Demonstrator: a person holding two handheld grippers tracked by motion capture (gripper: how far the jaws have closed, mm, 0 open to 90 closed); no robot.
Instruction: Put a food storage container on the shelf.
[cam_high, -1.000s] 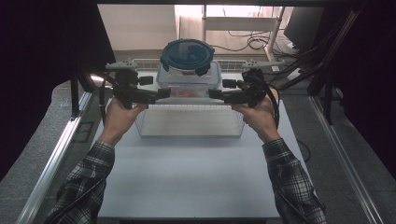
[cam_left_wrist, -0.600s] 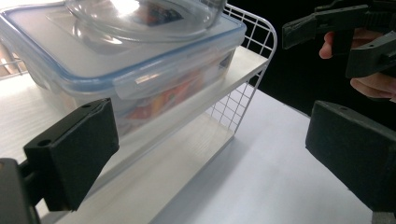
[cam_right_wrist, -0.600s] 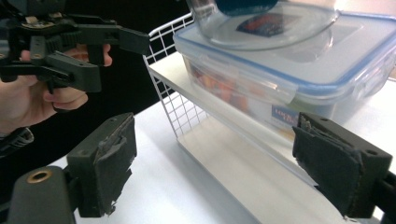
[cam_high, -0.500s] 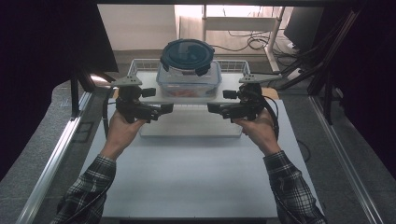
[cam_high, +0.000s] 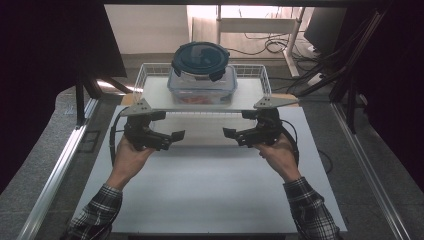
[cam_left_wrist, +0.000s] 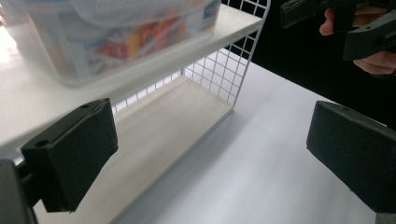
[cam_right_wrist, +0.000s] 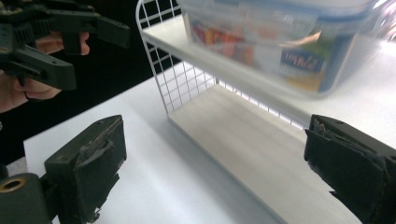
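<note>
We hold the left gripper (cam_high: 176, 135) and right gripper (cam_high: 231, 133) before the shelf rack (cam_high: 155, 95); both jaws stand apart, the right just widened, empty.

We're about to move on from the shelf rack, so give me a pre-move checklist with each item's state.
1. Left tool open, nothing between its pads: ok.
2. Right tool open, its jaws just opening, nothing between them: ok.
3. Both tools off the wire shelf rack: ok.
4. Clear container sits flat on the rack's top shelf: ok.
5. Round dark-lidded container rests on top of the clear container: ok; whether it is seated firmly: cannot tell.
6. Rack stands on the white table, well in from its near edge: ok.
</note>
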